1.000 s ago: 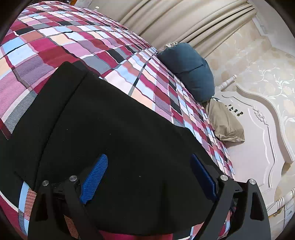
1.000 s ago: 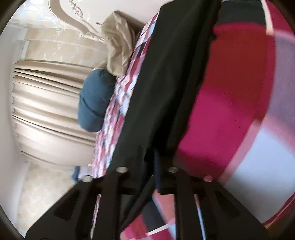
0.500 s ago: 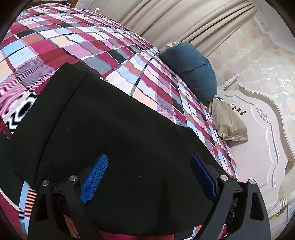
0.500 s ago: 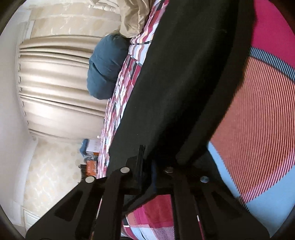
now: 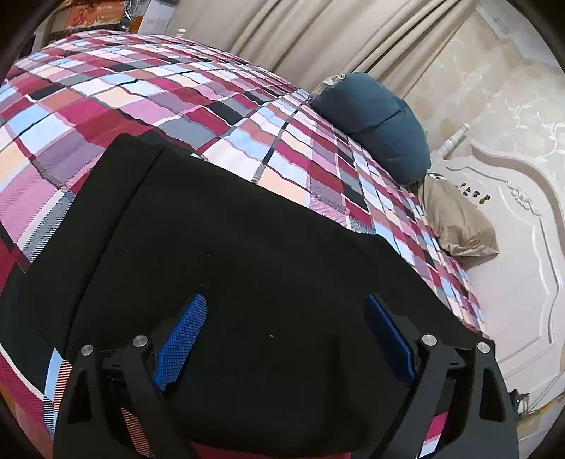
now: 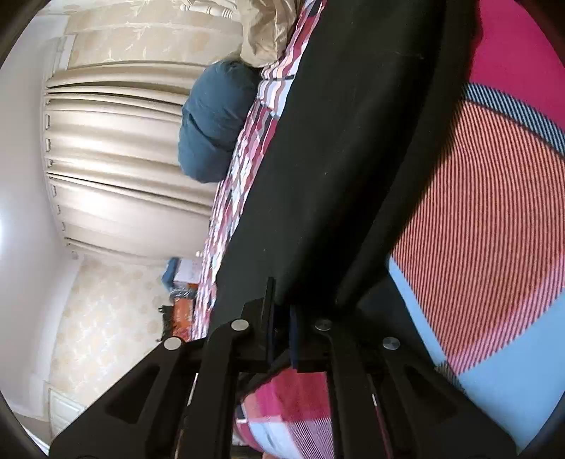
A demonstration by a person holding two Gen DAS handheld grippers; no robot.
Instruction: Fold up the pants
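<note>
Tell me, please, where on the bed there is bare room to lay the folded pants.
The plaid bedspread lies bare beyond the black pants, toward the curtains. The headboard end is crowded by the blue pillow and tan pillow. The pants cover the near side under the open left claw.

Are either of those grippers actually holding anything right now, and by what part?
The right gripper is shut on an edge of the black pants. The left gripper is open over the pants on the plaid bedspread, holding nothing.
</note>
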